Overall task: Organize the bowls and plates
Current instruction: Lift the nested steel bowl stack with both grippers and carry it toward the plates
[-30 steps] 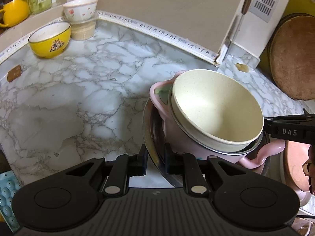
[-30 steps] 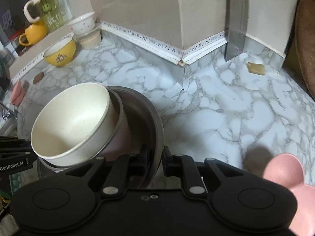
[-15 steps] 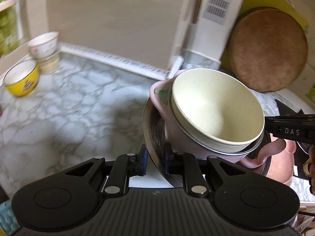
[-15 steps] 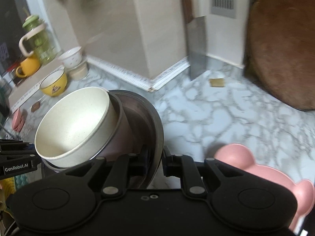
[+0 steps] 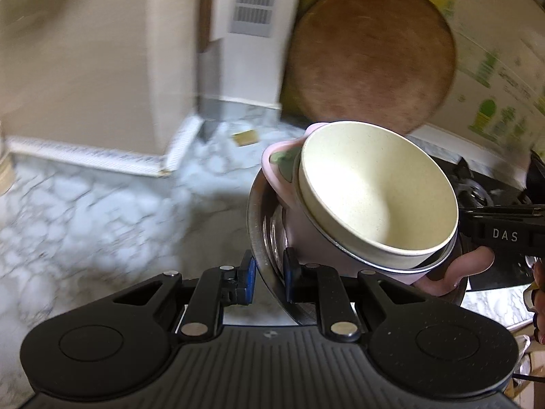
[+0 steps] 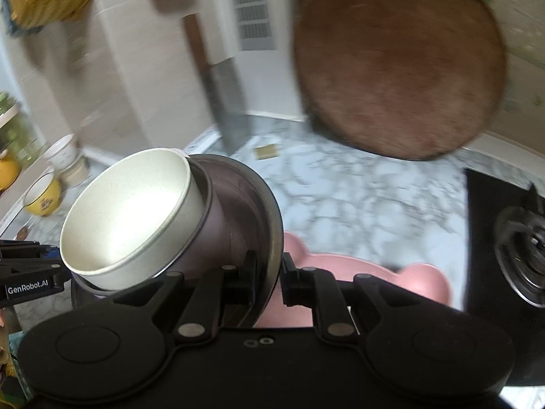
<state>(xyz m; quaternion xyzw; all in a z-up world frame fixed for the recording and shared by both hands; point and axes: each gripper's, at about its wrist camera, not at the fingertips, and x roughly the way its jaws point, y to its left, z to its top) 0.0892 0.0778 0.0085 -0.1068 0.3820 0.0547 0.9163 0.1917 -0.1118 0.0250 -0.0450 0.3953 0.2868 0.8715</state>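
Observation:
A stack of dishes hangs in the air between both grippers: a steel plate (image 5: 259,225) underneath, a pink bowl with ear-shaped handles (image 5: 277,167) on it, and a cream bowl (image 5: 374,191) nested on top. My left gripper (image 5: 269,272) is shut on the steel plate's near rim. My right gripper (image 6: 269,276) is shut on the opposite rim of the steel plate (image 6: 269,211), with the cream bowl (image 6: 129,218) to its left. A pink bear-shaped plate (image 6: 357,272) lies on the marble counter (image 6: 357,197) below the right gripper.
A round wooden board (image 6: 398,64) leans on the back wall, with a cleaver (image 6: 228,112) left of it. A black stove (image 6: 504,238) sits at the right. A yellow bowl (image 6: 42,196) and small white bowls (image 6: 66,156) stand far left. A small tan block (image 5: 245,136) lies on the counter.
Both grippers have carried the dish stack to the right and upward, rolling a little. The yellow bowl has slid out of the left wrist view; the wooden board, stove and pink bear plate have come in.

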